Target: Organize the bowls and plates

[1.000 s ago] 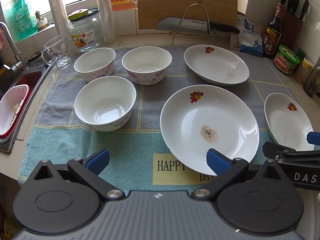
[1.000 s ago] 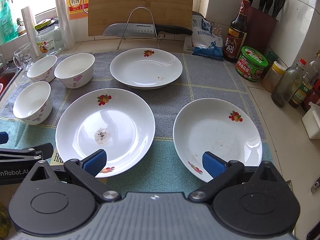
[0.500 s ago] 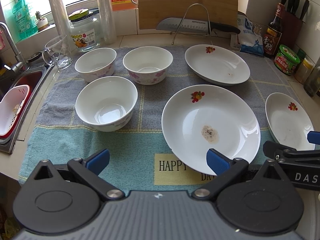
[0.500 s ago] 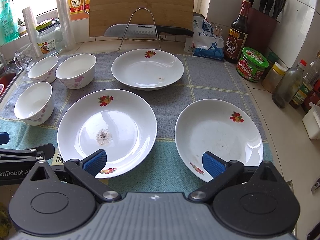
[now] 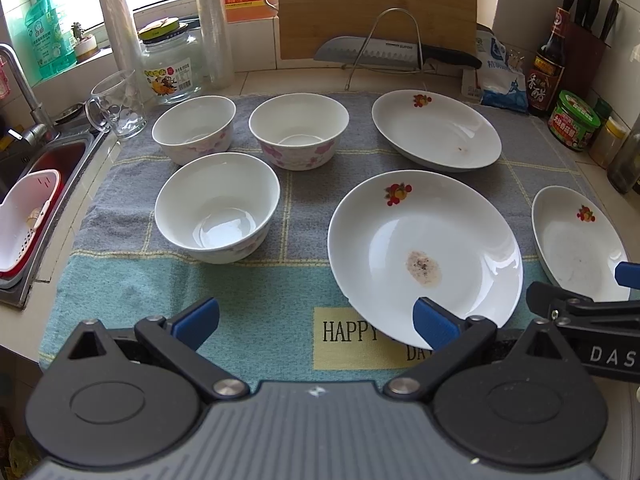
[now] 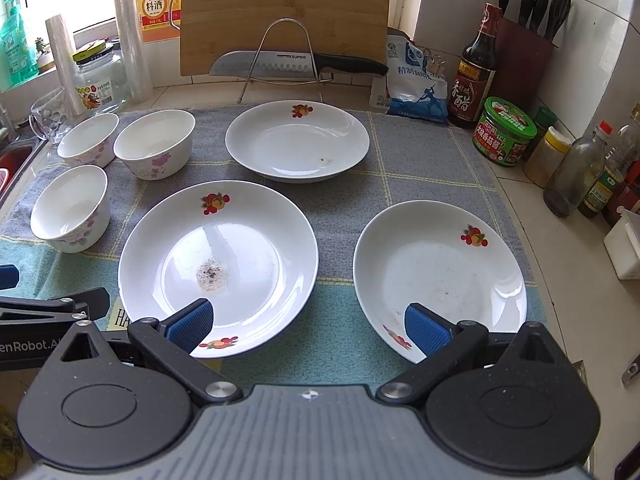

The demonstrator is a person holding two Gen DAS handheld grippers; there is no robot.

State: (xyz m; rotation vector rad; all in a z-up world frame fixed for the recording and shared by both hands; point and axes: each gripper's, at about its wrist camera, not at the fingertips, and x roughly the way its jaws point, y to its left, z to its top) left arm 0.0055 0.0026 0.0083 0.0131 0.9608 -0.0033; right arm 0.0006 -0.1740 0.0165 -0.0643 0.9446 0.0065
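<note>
Three white bowls with pink flowers stand on the towel at the left: a near bowl point(image 5: 216, 206), a far left bowl point(image 5: 194, 128) and a far middle bowl point(image 5: 298, 134). Three white plates with fruit prints lie to the right: a stained middle plate point(image 5: 424, 252) point(image 6: 218, 264), a far plate point(image 5: 436, 134) point(image 6: 298, 140) and a right plate point(image 5: 576, 240) point(image 6: 440, 276). My left gripper point(image 5: 316, 320) hovers open over the towel's near edge. My right gripper point(image 6: 308, 324) is open too, low between the middle and right plates. Neither holds anything.
A sink with a red and white basket point(image 5: 22, 220) lies at the left. A glass mug point(image 5: 118, 104), jar point(image 5: 172, 66), knife on a wire stand point(image 5: 392, 54) and cutting board point(image 5: 376, 4) line the back. Bottles and jars point(image 6: 504, 130) crowd the right.
Both grippers have crept slightly backward or leftward, so the dishes shift a little right in view. Both stay open and nothing on the towel has moved.
</note>
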